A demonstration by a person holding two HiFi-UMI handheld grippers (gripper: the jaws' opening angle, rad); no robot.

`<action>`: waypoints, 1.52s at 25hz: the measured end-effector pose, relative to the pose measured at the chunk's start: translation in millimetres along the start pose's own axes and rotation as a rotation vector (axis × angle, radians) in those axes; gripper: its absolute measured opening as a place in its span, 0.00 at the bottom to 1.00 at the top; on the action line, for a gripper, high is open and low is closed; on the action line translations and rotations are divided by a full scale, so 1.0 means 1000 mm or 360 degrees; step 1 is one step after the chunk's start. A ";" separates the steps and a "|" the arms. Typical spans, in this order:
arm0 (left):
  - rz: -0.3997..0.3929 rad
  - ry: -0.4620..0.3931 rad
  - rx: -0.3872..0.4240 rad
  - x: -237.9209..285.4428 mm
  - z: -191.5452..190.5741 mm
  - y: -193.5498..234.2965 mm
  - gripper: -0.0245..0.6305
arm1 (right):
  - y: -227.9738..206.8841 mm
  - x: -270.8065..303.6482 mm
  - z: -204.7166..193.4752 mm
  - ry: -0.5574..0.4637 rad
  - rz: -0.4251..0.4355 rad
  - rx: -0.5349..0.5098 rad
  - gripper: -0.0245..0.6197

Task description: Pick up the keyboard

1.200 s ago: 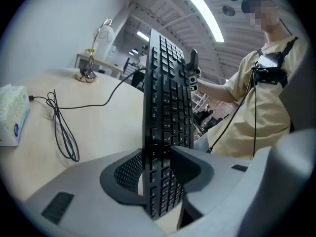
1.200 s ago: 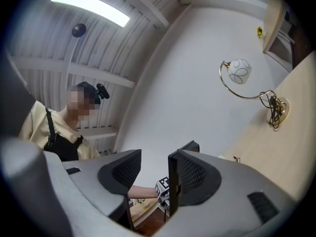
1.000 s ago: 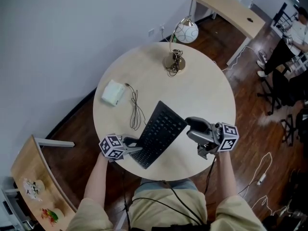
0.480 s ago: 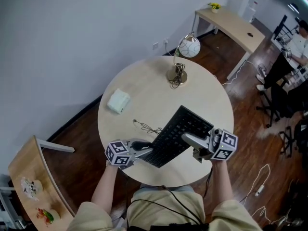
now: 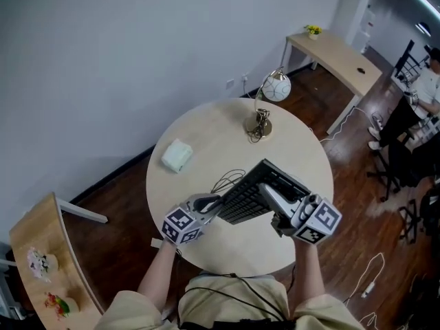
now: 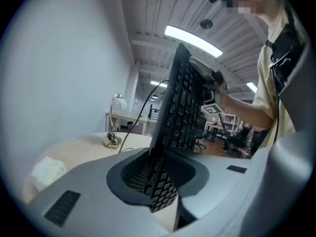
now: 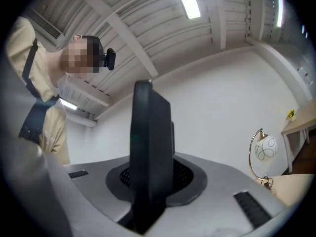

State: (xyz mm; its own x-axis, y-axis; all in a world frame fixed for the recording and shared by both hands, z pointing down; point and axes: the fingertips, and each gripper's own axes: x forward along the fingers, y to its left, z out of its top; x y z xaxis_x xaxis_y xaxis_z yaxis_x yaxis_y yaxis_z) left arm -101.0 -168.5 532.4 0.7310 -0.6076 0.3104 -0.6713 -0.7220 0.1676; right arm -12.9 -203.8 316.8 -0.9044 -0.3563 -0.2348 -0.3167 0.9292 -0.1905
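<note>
The black keyboard [image 5: 265, 188] hangs tilted above the round table [image 5: 206, 126], with a gripper at each end. My left gripper [image 5: 218, 202] is shut on its near left end; in the left gripper view the keyboard [image 6: 183, 100] stands on edge between the jaws of the left gripper [image 6: 154, 184]. My right gripper [image 5: 267, 194] is shut on the right end, and in the right gripper view the keyboard's dark edge [image 7: 150, 142] fills the gap of the right gripper [image 7: 148, 204]. Both pairs of jaws have just been closing with the keyboard between them. Its cable [image 5: 230, 179] trails onto the table.
A lamp with a white globe [image 5: 265, 115] stands at the table's far edge and a white box [image 5: 177, 155] lies at its left. A wooden desk [image 5: 337, 47] is at the back right, chairs and a person [image 5: 416, 91] at the far right, and a shelf [image 5: 48, 253] at the lower left.
Both grippers have risen with the keyboard, which has come off the table and tilted on edge. Its cable has been dragged toward the middle of the table.
</note>
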 end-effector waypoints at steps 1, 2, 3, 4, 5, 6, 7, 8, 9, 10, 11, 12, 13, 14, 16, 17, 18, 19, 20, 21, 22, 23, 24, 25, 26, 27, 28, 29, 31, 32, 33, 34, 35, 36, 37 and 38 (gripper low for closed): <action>0.0064 -0.0008 0.0063 -0.001 0.009 0.004 0.16 | -0.002 0.001 0.006 -0.0007 -0.0056 -0.0015 0.19; 0.0133 -0.0035 0.0107 -0.003 0.020 0.008 0.16 | -0.006 0.002 0.013 -0.0007 -0.0115 -0.0034 0.19; 0.0205 -0.0085 0.0122 -0.007 0.033 0.014 0.16 | -0.009 0.003 0.019 0.0001 -0.0171 -0.0061 0.19; 0.0276 -0.0151 0.0111 -0.013 0.046 0.020 0.16 | -0.012 0.004 0.024 0.0014 -0.0222 -0.0097 0.19; 0.0345 -0.0219 0.0089 -0.019 0.060 0.026 0.16 | -0.014 0.004 0.029 0.0029 -0.0270 -0.0142 0.19; 0.0408 -0.0279 0.0075 -0.027 0.073 0.032 0.16 | -0.017 0.004 0.033 0.0044 -0.0317 -0.0193 0.19; 0.0459 -0.0324 0.0076 -0.033 0.084 0.035 0.16 | -0.019 0.003 0.036 0.0057 -0.0364 -0.0247 0.19; 0.0491 -0.0354 0.0083 -0.039 0.094 0.037 0.16 | -0.021 0.002 0.039 0.0067 -0.0411 -0.0300 0.19; 0.0502 -0.0377 0.0088 -0.044 0.103 0.037 0.16 | -0.024 0.001 0.040 0.0073 -0.0457 -0.0349 0.19; 0.0504 -0.0400 0.0091 -0.048 0.111 0.035 0.16 | -0.026 -0.001 0.042 0.0073 -0.0500 -0.0392 0.19; 0.0511 -0.0428 0.0101 -0.053 0.120 0.034 0.16 | -0.029 -0.002 0.043 0.0068 -0.0541 -0.0427 0.19; 0.0530 -0.0461 0.0123 -0.057 0.129 0.034 0.16 | -0.033 -0.004 0.044 0.0060 -0.0582 -0.0453 0.19; 0.0560 -0.0497 0.0152 -0.061 0.138 0.034 0.16 | -0.037 -0.006 0.045 0.0054 -0.0624 -0.0470 0.19; 0.0601 -0.0529 0.0184 -0.065 0.145 0.034 0.16 | -0.041 -0.008 0.046 0.0052 -0.0665 -0.0482 0.19; 0.0709 -0.0556 0.0246 -0.073 0.160 0.037 0.18 | -0.048 -0.012 0.048 0.0064 -0.0750 -0.0498 0.19; 0.0770 -0.0557 0.0274 -0.077 0.166 0.039 0.20 | -0.052 -0.013 0.049 0.0074 -0.0796 -0.0508 0.19; 0.0830 -0.0555 0.0294 -0.082 0.170 0.041 0.22 | -0.055 -0.015 0.048 0.0086 -0.0843 -0.0519 0.19; 0.0885 -0.0554 0.0303 -0.087 0.174 0.044 0.26 | -0.058 -0.017 0.048 0.0100 -0.0888 -0.0531 0.19; 0.0936 -0.0559 0.0303 -0.093 0.176 0.047 0.30 | -0.061 -0.019 0.047 0.0113 -0.0929 -0.0542 0.19; 0.0985 -0.0572 0.0296 -0.098 0.178 0.050 0.34 | -0.063 -0.021 0.046 0.0124 -0.0966 -0.0549 0.19; 0.1031 -0.0592 0.0282 -0.104 0.179 0.053 0.39 | -0.066 -0.023 0.045 0.0132 -0.1001 -0.0549 0.19; 0.1074 -0.0616 0.0262 -0.110 0.180 0.056 0.43 | -0.068 -0.026 0.044 0.0138 -0.1035 -0.0540 0.19; 0.1113 -0.0642 0.0237 -0.115 0.180 0.058 0.46 | -0.071 -0.030 0.042 0.0146 -0.1067 -0.0524 0.19; 0.1150 -0.0668 0.0211 -0.121 0.181 0.060 0.47 | -0.074 -0.034 0.040 0.0155 -0.1094 -0.0504 0.19; 0.1188 -0.0689 0.0193 -0.125 0.182 0.061 0.48 | -0.077 -0.037 0.036 0.0168 -0.1115 -0.0480 0.19; 0.1229 -0.0699 0.0186 -0.129 0.183 0.063 0.48 | -0.080 -0.040 0.033 0.0181 -0.1131 -0.0453 0.19; 0.1267 -0.0695 0.0190 -0.132 0.184 0.064 0.48 | -0.082 -0.042 0.029 0.0190 -0.1141 -0.0429 0.19; 0.1299 -0.0681 0.0201 -0.133 0.185 0.064 0.48 | -0.083 -0.044 0.026 0.0195 -0.1146 -0.0411 0.19; 0.1335 -0.0649 0.0240 -0.130 0.184 0.064 0.48 | -0.084 -0.048 0.023 0.0193 -0.1148 -0.0400 0.19; 0.1342 -0.0632 0.0259 -0.127 0.184 0.064 0.48 | -0.085 -0.049 0.023 0.0188 -0.1144 -0.0405 0.19; 0.1343 -0.0607 0.0267 -0.124 0.185 0.064 0.48 | -0.086 -0.049 0.023 0.0186 -0.1139 -0.0411 0.19; 0.1336 -0.0581 0.0266 -0.120 0.186 0.063 0.48 | -0.086 -0.049 0.023 0.0187 -0.1138 -0.0414 0.19; 0.1323 -0.0563 0.0260 -0.117 0.188 0.062 0.48 | -0.086 -0.049 0.023 0.0190 -0.1141 -0.0414 0.19; 0.1303 -0.0560 0.0252 -0.113 0.189 0.060 0.49 | -0.086 -0.050 0.023 0.0193 -0.1146 -0.0409 0.19; 0.1279 -0.0568 0.0244 -0.110 0.192 0.059 0.49 | -0.086 -0.050 0.023 0.0190 -0.1148 -0.0403 0.19; 0.1257 -0.0577 0.0239 -0.106 0.195 0.058 0.49 | -0.086 -0.049 0.024 0.0183 -0.1146 -0.0401 0.19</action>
State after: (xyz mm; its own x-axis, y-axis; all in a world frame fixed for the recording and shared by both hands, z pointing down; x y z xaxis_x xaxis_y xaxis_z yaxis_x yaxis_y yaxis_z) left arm -193.9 -210.7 326.5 0.0714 -0.9968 -0.0367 -0.9924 -0.0672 -0.1030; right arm 65.8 -268.6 322.1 -0.4701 -0.8820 -0.0319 -0.8815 0.4710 -0.0325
